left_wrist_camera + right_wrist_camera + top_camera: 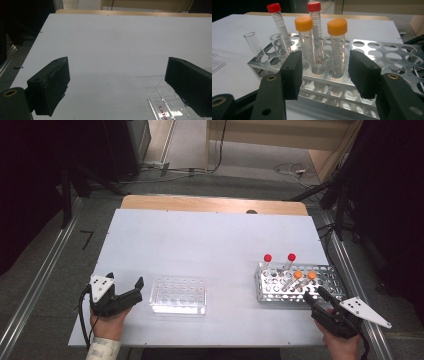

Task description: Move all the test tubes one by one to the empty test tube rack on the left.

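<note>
Nearby, right gripper (324,72) open before orange-capped tubes (337,47) in metal rack (387,53), left gripper (117,82) wide beside clear tray (178,295).

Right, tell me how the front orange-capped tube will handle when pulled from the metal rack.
The orange-capped tube looks clear and smooth, so probably light and slippery. Tall and narrow, it likely tips once free of the metal rack.

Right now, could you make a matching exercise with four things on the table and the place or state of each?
Things:
1. metal rack
2. clear plastic rack
3. orange-capped tubes
4. left gripper

Places or states:
A. open, beside the clear rack
B. right part of the table
C. standing in the metal rack
D. empty, left of centre

Pairs: 1-B, 2-D, 3-C, 4-A
</note>
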